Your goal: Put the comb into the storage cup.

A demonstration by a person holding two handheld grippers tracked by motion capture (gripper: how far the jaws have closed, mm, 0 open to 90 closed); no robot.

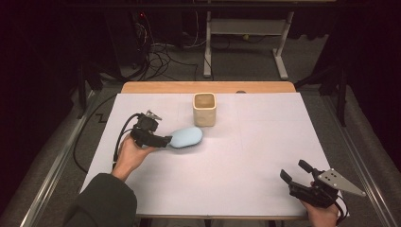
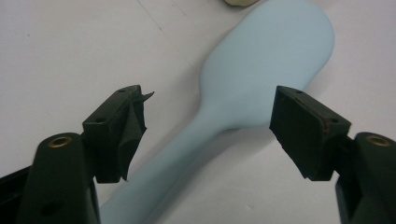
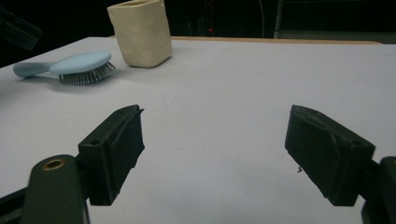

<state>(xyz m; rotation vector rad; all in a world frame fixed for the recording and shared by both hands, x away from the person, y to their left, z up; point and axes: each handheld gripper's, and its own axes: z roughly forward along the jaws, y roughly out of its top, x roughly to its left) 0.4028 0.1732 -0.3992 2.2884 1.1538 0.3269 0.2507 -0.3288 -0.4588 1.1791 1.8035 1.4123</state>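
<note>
A white sheet (image 1: pixel 227 165) covers most of the table and fills the middle of the high view; a strip of bare wooden tabletop (image 1: pixel 208 87) shows along its upper edge. Around it the room is dark. Grey carpet floor (image 1: pixel 246 66) lies in the upper part of the frame, with a tangle of black cables (image 1: pixel 161 59) at upper left and the white legs of another table (image 1: pixel 246 42) at upper centre. Metal rails (image 1: pixel 52 165) run down both sides of the frame.

The light blue hairbrush (image 1: pixel 187 137) lies bristles down on the sheet, left of centre, just below a cream square cup (image 1: pixel 204 109) that stands upright, close to it but apart. In the right gripper view the brush (image 3: pixel 74 66) sits at upper left, its bristles on the sheet, with the cup (image 3: pixel 140 31) just to its right.

The left gripper (image 1: pixel 163 140), held in a hand (image 1: pixel 132 153) at centre left, is at the brush's handle end. In the left gripper view its jaws stand spread, one on each side of the brush's neck (image 2: pixel 219 116), neither pad touching it, and the handle runs down to the bottom edge between them.

The right gripper (image 1: pixel 295 174) sits in the lower right corner of the high view, well apart from the brush, its jaws wide apart over bare sheet and holding nothing.
</note>
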